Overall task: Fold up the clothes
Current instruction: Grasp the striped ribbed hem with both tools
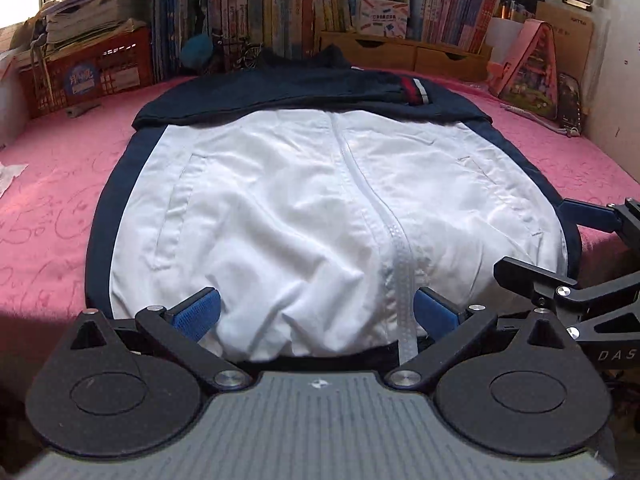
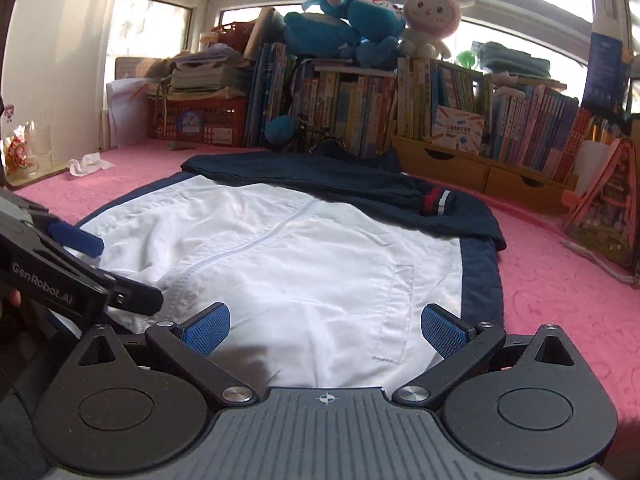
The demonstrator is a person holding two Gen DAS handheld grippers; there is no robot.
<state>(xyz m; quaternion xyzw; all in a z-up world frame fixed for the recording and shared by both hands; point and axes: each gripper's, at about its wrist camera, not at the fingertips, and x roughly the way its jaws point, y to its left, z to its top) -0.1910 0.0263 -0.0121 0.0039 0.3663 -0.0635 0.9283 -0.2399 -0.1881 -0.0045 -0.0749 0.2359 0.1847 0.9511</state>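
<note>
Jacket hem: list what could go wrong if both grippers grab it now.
1. The hem of the jacket is bunched between the open left gripper fingers, so the grip may catch uneven layers and crease the fold.
2. The folded-in sleeve lies loose across the top and may slide out when the hem is lifted.
3. The right gripper sits close beside the left; they could collide.

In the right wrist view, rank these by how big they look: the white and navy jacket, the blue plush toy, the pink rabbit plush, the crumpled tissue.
1. Jacket, by far the largest, though it also lies nearest the camera.
2. Blue plush toy.
3. Pink rabbit plush, somewhat smaller than the blue one beside it.
4. Crumpled tissue, the smallest.
</note>
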